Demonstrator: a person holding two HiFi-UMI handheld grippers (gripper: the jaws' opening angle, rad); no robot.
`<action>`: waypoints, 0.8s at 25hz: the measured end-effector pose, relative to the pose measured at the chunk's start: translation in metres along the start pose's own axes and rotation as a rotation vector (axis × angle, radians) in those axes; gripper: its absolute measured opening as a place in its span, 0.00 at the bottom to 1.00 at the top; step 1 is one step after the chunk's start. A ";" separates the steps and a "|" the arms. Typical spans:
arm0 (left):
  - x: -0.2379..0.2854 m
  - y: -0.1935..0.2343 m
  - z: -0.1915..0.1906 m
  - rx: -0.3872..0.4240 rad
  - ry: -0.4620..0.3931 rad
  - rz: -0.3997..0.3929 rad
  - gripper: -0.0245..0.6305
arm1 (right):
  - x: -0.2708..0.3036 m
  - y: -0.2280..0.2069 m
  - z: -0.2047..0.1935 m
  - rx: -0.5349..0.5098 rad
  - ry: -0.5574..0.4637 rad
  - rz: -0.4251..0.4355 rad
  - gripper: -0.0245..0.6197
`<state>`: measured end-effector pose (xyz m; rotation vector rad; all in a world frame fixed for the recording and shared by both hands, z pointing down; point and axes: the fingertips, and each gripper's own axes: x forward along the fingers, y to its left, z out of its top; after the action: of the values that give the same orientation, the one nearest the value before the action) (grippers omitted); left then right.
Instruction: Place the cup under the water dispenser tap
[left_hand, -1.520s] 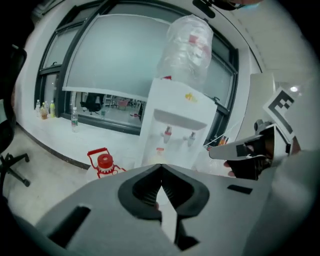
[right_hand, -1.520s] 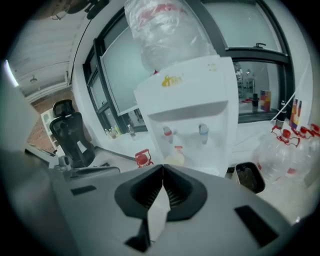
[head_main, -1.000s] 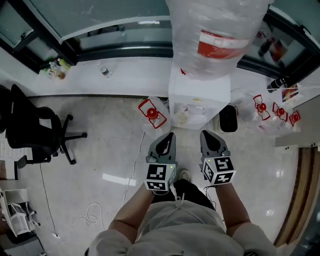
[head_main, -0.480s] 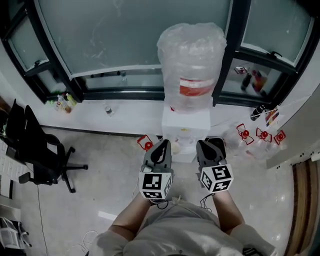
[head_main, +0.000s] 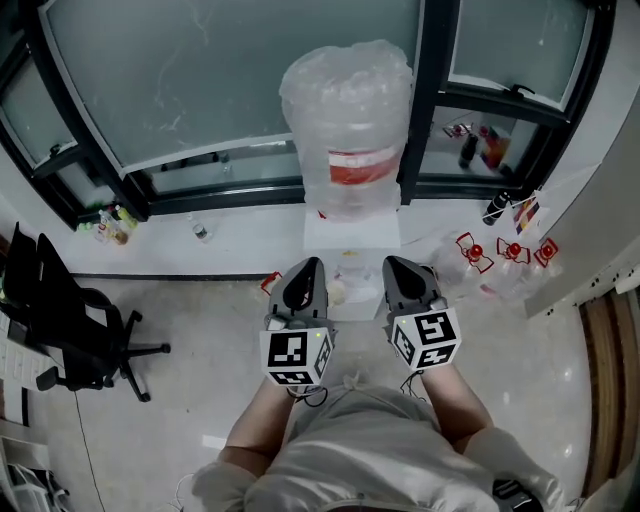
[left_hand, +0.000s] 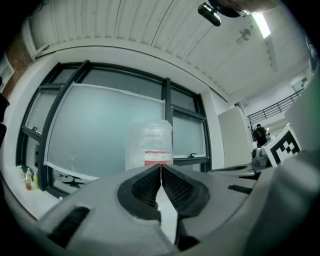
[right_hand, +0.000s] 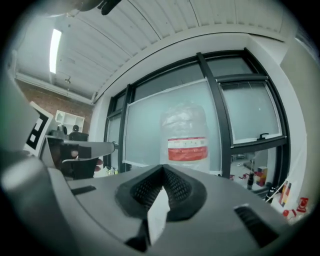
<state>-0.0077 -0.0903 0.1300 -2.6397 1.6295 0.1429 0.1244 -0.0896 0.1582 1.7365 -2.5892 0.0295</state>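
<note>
The water dispenser (head_main: 350, 238) is a white cabinet against the window, topped by a large plastic-wrapped bottle (head_main: 346, 130) with a red label. In the head view both grippers are held side by side just in front of it, pointing at it. My left gripper (head_main: 305, 270) is shut with nothing between its pads. My right gripper (head_main: 398, 266) is also shut and holds nothing. The bottle (left_hand: 149, 147) shows over the closed pads in the left gripper view, and the same bottle (right_hand: 186, 137) in the right gripper view. I see no cup in any view; the tap area is hidden behind the grippers.
A black office chair (head_main: 60, 320) stands at the left. Small bottles (head_main: 110, 225) sit on the window sill. Clear jugs with red caps (head_main: 500, 255) lie right of the dispenser. Black window frames (head_main: 425, 100) run behind it.
Both grippers have risen, still side by side and shut. The head view has tipped up, so the dispenser and its bottle now show whole and farther away.
</note>
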 end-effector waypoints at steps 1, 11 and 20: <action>0.001 -0.002 -0.001 0.002 0.006 -0.005 0.07 | 0.000 -0.001 0.000 -0.004 0.004 0.000 0.08; 0.011 -0.018 -0.006 -0.010 0.022 -0.042 0.07 | -0.002 -0.010 -0.001 -0.024 -0.001 -0.047 0.08; 0.012 -0.022 -0.017 0.000 0.055 -0.020 0.07 | -0.006 -0.012 -0.004 -0.035 -0.009 -0.043 0.08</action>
<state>0.0181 -0.0921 0.1459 -2.6827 1.6180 0.0704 0.1380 -0.0886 0.1622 1.7842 -2.5412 -0.0245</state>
